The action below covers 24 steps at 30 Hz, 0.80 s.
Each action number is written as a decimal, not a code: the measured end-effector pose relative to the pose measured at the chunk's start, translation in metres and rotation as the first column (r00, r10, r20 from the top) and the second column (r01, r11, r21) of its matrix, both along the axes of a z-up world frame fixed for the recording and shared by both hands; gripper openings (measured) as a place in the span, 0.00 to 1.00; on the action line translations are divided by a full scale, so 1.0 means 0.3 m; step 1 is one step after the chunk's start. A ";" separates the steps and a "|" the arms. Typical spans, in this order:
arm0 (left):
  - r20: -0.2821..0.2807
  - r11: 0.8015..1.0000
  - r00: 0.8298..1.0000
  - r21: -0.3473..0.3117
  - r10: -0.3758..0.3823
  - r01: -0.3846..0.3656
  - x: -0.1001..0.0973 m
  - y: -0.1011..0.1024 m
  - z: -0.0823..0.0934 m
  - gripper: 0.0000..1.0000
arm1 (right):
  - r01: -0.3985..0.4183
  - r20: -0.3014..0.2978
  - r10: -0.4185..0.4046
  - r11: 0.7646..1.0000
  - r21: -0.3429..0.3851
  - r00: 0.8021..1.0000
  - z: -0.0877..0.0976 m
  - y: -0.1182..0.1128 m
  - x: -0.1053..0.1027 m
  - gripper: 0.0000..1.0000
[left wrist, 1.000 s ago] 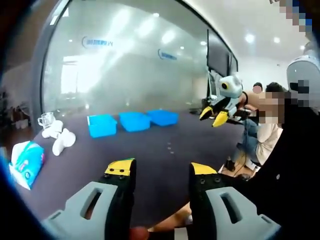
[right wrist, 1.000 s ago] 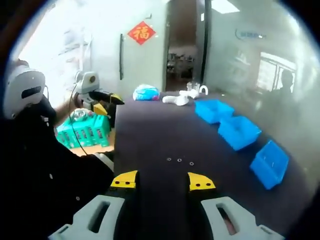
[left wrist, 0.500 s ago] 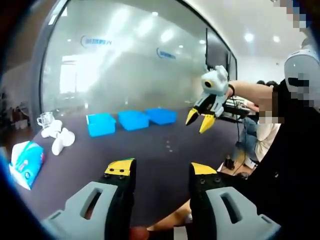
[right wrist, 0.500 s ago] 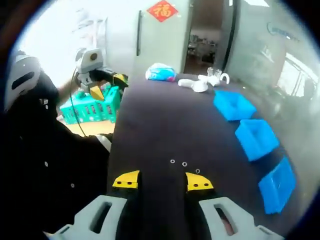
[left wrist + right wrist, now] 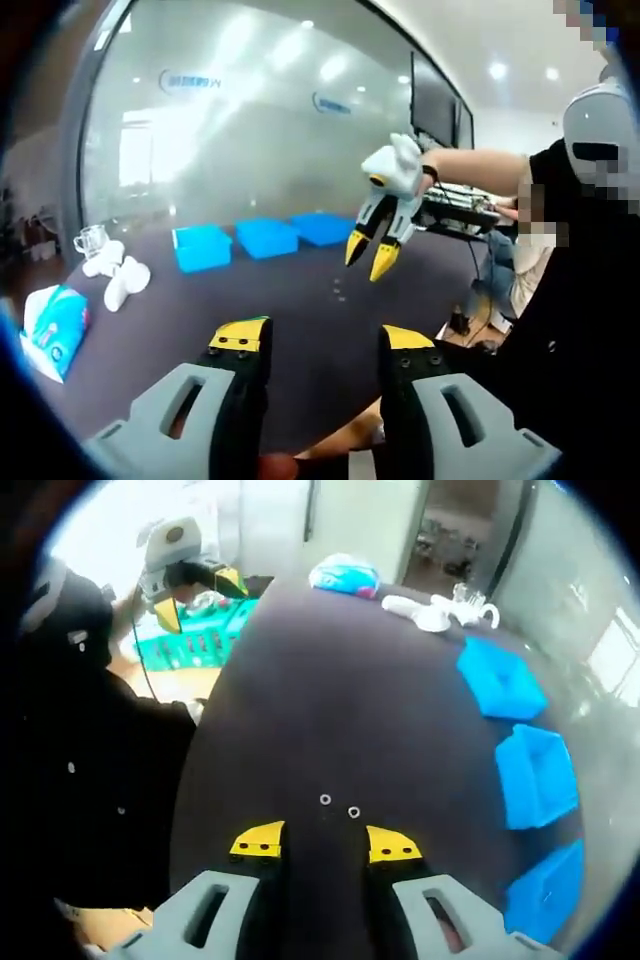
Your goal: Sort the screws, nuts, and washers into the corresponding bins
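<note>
In the right gripper view, my right gripper point(image 5: 322, 842) has its yellow-tipped jaws spread apart with nothing between them, hanging over the dark table point(image 5: 350, 710). Just past the tips, around 12 o'clock from them, sit two small ring-shaped bits point(image 5: 339, 806) side by side, apart from each other. I can't tell if they're nuts or washers, way too small. Further out, at about 2 to 4 o'clock, three blue bins point(image 5: 535, 775) run in a row along the table's far edge. Out at the far end of the table, near 12 to 1 o'clock, there's a blue-and-white packet point(image 5: 345, 576) and some white cups point(image 5: 435, 610) next to a clear glass mug. My left gripper point(image 5: 192, 575) shows up at 11 o'clock off the table's edge, over a green crate point(image 5: 190, 640).

In the left gripper view, my left gripper point(image 5: 322, 340) is also slack, jaws parted and holding nothing, low over the near table edge. Small specks of hardware point(image 5: 341, 291) lie on the table around 12 o'clock. Above them my right gripper point(image 5: 368, 255) points down at the tabletop, tips open. Beyond that the three bins point(image 5: 266, 240) sit near 11 o'clock, with the white cups point(image 5: 118, 275) and the packet point(image 5: 52, 325) off at 9 o'clock. A frosted glass wall point(image 5: 250, 130) stands behind it all.
</note>
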<state>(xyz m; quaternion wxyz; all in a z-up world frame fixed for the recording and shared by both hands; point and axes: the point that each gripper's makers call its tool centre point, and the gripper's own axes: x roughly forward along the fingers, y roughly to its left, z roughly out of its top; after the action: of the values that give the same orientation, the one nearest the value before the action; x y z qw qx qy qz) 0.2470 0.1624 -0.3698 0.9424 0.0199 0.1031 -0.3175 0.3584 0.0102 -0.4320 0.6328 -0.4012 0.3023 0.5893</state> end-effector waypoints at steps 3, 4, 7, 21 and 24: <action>-0.005 1.000 1.000 0.001 0.004 -0.004 0.002 0.003 -0.003 0.40 | -0.017 -0.001 0.017 0.999 -0.030 1.000 -0.022 0.013 0.017 0.24; -0.005 1.000 1.000 0.001 0.005 -0.005 0.002 0.004 -0.003 0.40 | -0.023 0.002 0.024 0.999 -0.041 1.000 -0.030 0.017 0.022 0.23; -0.009 1.000 1.000 -0.002 0.007 -0.007 0.001 0.005 -0.004 0.40 | -0.040 -0.006 0.039 0.997 -0.071 0.999 -0.057 0.024 0.031 0.22; -0.025 0.999 0.999 -0.017 0.028 -0.029 -0.002 0.029 -0.013 0.40 | -0.059 -0.041 0.054 0.991 -0.116 0.998 -0.106 0.044 0.075 0.13; -0.025 0.999 0.999 -0.024 0.037 -0.038 -0.004 0.037 -0.014 0.40 | -0.055 -0.058 0.049 0.992 -0.112 0.997 -0.111 0.049 0.074 0.13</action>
<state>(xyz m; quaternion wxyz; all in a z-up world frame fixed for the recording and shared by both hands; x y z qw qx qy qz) 0.2457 0.1734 -0.3741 0.9471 0.0024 0.1111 -0.3012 0.3806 0.0249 -0.4654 0.5847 -0.4281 0.3421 0.5982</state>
